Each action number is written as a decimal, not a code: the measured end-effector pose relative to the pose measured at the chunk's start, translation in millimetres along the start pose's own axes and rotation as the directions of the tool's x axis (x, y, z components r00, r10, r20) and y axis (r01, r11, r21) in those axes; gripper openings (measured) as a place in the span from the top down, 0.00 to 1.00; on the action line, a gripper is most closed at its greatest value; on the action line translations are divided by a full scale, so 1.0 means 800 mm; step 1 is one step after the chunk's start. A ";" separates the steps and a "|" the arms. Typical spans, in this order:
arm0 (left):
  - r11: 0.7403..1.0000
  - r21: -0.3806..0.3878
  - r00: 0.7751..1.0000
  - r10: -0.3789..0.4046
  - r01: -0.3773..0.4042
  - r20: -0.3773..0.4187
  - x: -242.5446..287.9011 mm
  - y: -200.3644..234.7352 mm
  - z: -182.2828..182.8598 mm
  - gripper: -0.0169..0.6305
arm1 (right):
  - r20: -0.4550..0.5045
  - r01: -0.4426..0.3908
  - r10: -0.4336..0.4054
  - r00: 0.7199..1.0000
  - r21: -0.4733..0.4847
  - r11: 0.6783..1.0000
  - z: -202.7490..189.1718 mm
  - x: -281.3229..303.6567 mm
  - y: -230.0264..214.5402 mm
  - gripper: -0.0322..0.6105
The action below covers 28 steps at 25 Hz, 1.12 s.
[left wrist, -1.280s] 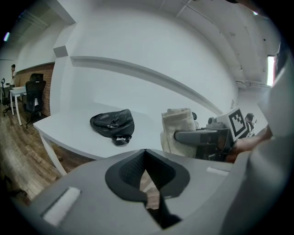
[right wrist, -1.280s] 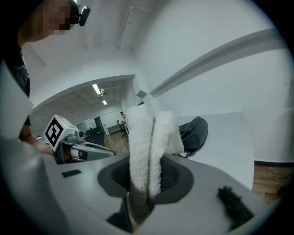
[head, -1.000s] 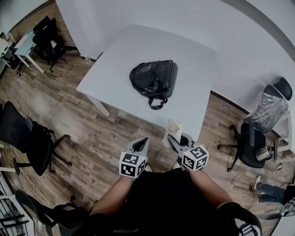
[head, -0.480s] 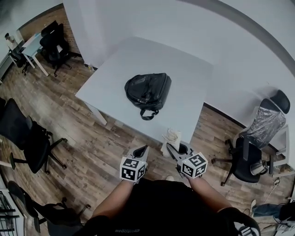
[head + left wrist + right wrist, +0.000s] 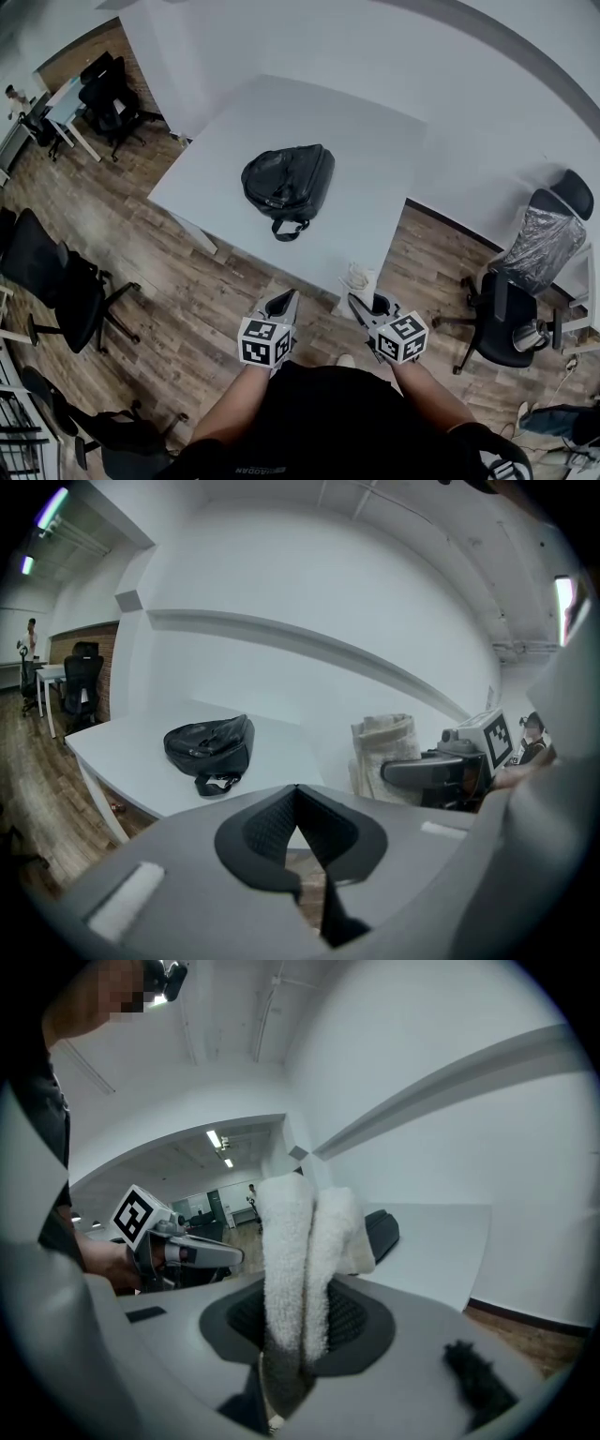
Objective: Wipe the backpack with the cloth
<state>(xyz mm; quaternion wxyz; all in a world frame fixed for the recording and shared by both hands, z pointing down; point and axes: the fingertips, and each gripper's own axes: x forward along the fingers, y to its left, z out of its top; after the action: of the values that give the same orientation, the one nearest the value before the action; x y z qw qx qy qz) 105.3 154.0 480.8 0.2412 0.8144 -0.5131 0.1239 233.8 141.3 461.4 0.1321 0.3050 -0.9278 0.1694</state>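
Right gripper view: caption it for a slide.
Right gripper holds folded white cloth; black backpack lies on table beyond.

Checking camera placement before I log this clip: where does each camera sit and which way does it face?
Head view: on the person's head, looking steeply down at the table, black backpack, left gripper, right gripper, forearms and torso.
Left gripper view: rides that gripper, looking along its shut, empty jaws toward the backpack.
Right gripper view: rides that gripper, looking along jaws shut on the white cloth.
Shared: all three show the backpack.
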 end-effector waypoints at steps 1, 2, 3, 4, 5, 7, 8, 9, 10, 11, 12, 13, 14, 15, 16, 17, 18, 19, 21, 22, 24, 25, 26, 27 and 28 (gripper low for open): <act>1.000 0.005 1.000 0.001 -0.001 0.001 0.000 -0.001 0.002 0.96 | 0.000 0.002 -0.002 1.000 0.006 1.000 -0.004 -0.002 -0.002 0.80; 1.000 0.011 1.000 0.002 -0.002 0.001 -0.001 -0.003 0.003 0.96 | -0.002 0.003 -0.003 1.000 0.014 1.000 -0.007 -0.002 -0.004 0.80; 1.000 0.017 1.000 0.001 -0.001 0.002 -0.001 -0.004 0.005 0.96 | -0.006 0.003 -0.003 1.000 0.022 1.000 -0.011 -0.002 -0.006 0.80; 1.000 0.025 1.000 0.000 0.000 0.002 -0.001 -0.005 0.007 0.96 | -0.010 0.003 -0.002 1.000 0.028 1.000 -0.014 -0.001 -0.007 0.80; 0.999 0.034 1.000 -0.002 0.002 0.001 -0.001 -0.006 0.008 0.96 | -0.014 0.002 -0.002 1.000 0.033 0.999 -0.018 -0.001 -0.008 0.80; 0.998 0.061 1.000 0.000 0.000 -0.004 -0.001 -0.006 0.007 0.96 | -0.018 0.004 -0.003 1.000 0.040 0.999 -0.022 0.001 -0.010 0.80; 0.997 0.075 1.000 0.007 -0.006 -0.008 -0.001 -0.004 0.006 0.96 | -0.021 0.006 -0.005 1.000 0.045 0.999 -0.025 0.002 -0.010 0.80; 0.996 0.084 1.000 0.014 -0.013 -0.010 -0.003 -0.001 0.006 0.96 | -0.024 0.007 -0.006 1.000 0.047 0.999 -0.027 0.004 -0.010 0.80; 0.996 0.087 1.000 0.020 -0.019 -0.010 -0.005 0.002 0.006 0.96 | -0.029 0.007 -0.005 1.000 0.046 0.999 -0.028 0.005 -0.009 0.80; 0.996 0.086 1.000 0.023 -0.022 -0.010 -0.006 0.003 0.006 0.96 | -0.035 0.005 -0.004 0.999 0.043 0.999 -0.030 0.006 -0.009 0.80; 0.996 0.084 1.000 0.024 -0.023 -0.010 -0.008 0.005 0.006 0.96 | -0.042 0.004 -0.002 0.999 0.037 0.999 -0.031 0.008 -0.008 0.80; 0.996 0.082 1.000 0.023 -0.023 -0.010 -0.009 0.005 0.005 0.96 | -0.048 0.004 -0.003 0.999 0.029 1.000 -0.032 0.009 -0.008 0.81; 0.996 0.081 1.000 0.023 -0.022 -0.012 -0.009 0.006 0.004 0.96 | -0.053 0.006 -0.005 0.999 0.021 1.000 -0.033 0.011 -0.008 0.81; 0.997 0.080 1.000 0.021 -0.020 -0.015 -0.009 0.006 0.003 0.96 | -0.058 0.007 -0.006 0.998 0.014 1.000 -0.034 0.014 -0.008 0.81; 0.997 0.081 1.000 0.019 -0.017 -0.017 -0.009 0.005 0.002 0.96 | -0.062 0.008 -0.007 0.998 0.008 1.000 -0.034 0.015 -0.008 0.81; 0.997 0.082 1.000 0.015 -0.014 -0.019 -0.009 0.003 0.001 0.96 | -0.065 0.009 -0.008 0.998 0.004 1.000 -0.035 0.016 -0.008 0.81; 0.996 0.084 1.000 0.011 -0.010 -0.020 -0.009 0.001 0.000 0.96 | -0.067 0.010 -0.009 0.998 0.002 1.000 -0.035 0.017 -0.008 0.81; 0.996 0.086 1.000 0.008 -0.007 -0.021 -0.009 0.000 0.000 0.96 | -0.067 0.011 -0.011 0.998 0.001 1.000 -0.035 0.017 -0.008 0.81; 0.996 0.090 1.000 0.008 -0.006 -0.022 -0.011 0.001 -0.001 0.96 | -0.062 0.013 -0.013 0.998 -0.001 1.000 -0.033 0.018 -0.008 0.81; 0.996 0.090 1.000 0.011 -0.009 -0.021 -0.011 0.003 0.000 0.96 | -0.060 0.013 -0.013 0.998 -0.001 1.000 -0.031 0.018 -0.007 0.81; 0.996 0.085 1.000 0.019 -0.018 -0.016 -0.012 0.007 0.002 0.96 | -0.055 0.009 -0.009 0.998 -0.002 1.000 -0.029 0.018 -0.006 0.81; 0.997 0.079 1.000 0.023 -0.022 -0.012 -0.012 0.010 0.003 0.96 | -0.054 0.006 -0.007 0.999 -0.004 1.000 -0.027 0.018 -0.005 0.81; 0.997 0.070 1.000 0.026 -0.025 -0.009 -0.011 0.012 0.004 0.96 | -0.053 0.003 -0.004 0.999 -0.006 1.000 -0.025 0.017 -0.005 0.81; 0.998 0.060 1.000 0.030 -0.029 -0.006 -0.010 0.014 0.005 0.96 | -0.052 0.000 0.000 0.999 -0.008 1.000 -0.024 0.017 -0.004 0.81; 0.998 0.052 0.999 0.035 -0.034 -0.003 -0.010 0.016 0.006 0.96 | -0.052 -0.004 0.004 0.999 -0.011 1.000 -0.022 0.017 -0.002 0.81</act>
<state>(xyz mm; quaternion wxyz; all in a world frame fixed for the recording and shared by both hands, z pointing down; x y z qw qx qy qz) 89.9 153.1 476.4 0.2187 0.8112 -0.5232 0.1431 226.3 139.8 482.3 0.1577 0.2979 -0.9256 0.1723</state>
